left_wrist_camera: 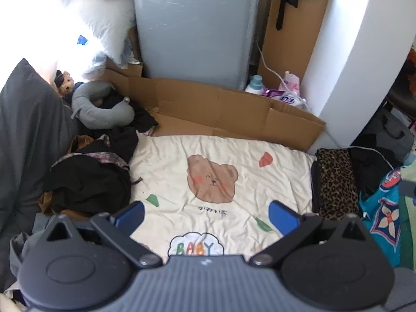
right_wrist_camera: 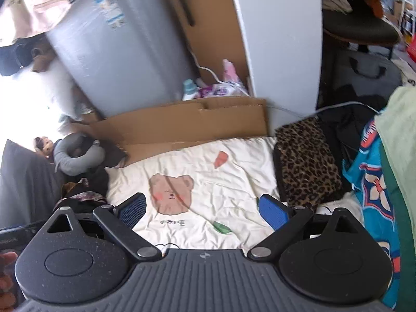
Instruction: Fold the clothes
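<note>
A cream blanket with a bear print [left_wrist_camera: 223,166] [right_wrist_camera: 208,171] is spread flat as the work surface. To its left lies a heap of dark crumpled clothes [left_wrist_camera: 88,179] [right_wrist_camera: 83,197]. A folded leopard-print garment [left_wrist_camera: 336,182] [right_wrist_camera: 304,161] rests on its right edge. My left gripper [left_wrist_camera: 206,214] hovers open above the blanket's near part, nothing between its blue pads [left_wrist_camera: 130,214]. My right gripper [right_wrist_camera: 202,210] also hangs open over the blanket, empty, with the leopard garment just beyond its right finger.
A flattened cardboard sheet [left_wrist_camera: 221,109] [right_wrist_camera: 182,124] lies behind the blanket, in front of a grey wrapped appliance [left_wrist_camera: 195,28] [right_wrist_camera: 119,49]. A grey neck pillow [left_wrist_camera: 101,106] and a dark cushion [left_wrist_camera: 28,135] sit at the left. Blue patterned fabric [left_wrist_camera: 384,213] [right_wrist_camera: 374,195] lies at the right.
</note>
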A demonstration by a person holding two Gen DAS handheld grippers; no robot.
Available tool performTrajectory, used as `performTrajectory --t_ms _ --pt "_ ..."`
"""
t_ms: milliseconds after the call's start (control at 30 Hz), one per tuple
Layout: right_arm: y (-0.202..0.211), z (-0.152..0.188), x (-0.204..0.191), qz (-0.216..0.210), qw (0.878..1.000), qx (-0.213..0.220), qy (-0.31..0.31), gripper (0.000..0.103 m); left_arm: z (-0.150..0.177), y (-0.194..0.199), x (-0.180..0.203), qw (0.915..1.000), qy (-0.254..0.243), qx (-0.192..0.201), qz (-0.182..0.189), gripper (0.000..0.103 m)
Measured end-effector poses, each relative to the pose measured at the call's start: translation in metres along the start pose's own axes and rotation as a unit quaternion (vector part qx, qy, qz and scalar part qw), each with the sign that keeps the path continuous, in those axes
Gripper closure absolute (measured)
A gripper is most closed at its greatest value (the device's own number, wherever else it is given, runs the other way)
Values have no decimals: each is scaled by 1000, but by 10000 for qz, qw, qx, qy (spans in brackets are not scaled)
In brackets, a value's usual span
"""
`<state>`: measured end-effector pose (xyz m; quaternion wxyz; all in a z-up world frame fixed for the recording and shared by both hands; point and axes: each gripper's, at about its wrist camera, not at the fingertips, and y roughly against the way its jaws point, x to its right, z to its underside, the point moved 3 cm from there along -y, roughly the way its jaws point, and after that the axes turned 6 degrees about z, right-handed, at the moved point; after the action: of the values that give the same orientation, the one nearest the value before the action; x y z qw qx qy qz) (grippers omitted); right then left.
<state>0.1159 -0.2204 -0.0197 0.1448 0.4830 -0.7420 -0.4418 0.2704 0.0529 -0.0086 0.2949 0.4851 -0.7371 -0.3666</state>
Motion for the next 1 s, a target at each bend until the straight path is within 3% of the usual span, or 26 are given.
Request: performTrajectory --t_ms 233,400,733,1000 --pt "2 17 -22 -249 9989 57 388 6 28 2 -1 9996 160 113 -186 0" --pt "-6 32 -25 -321 9983 -41 477 6 49 -9 1 9993 338 -18 -130 0" --pt "-10 45 -27 -149 9946 -219 1002 6 75 -39 -3 9966 655 -403 -300 0" --pt "-14 55 -37 -191 9899 -335 1365 6 81 -44 -3 9960 710 -436 -308 0"
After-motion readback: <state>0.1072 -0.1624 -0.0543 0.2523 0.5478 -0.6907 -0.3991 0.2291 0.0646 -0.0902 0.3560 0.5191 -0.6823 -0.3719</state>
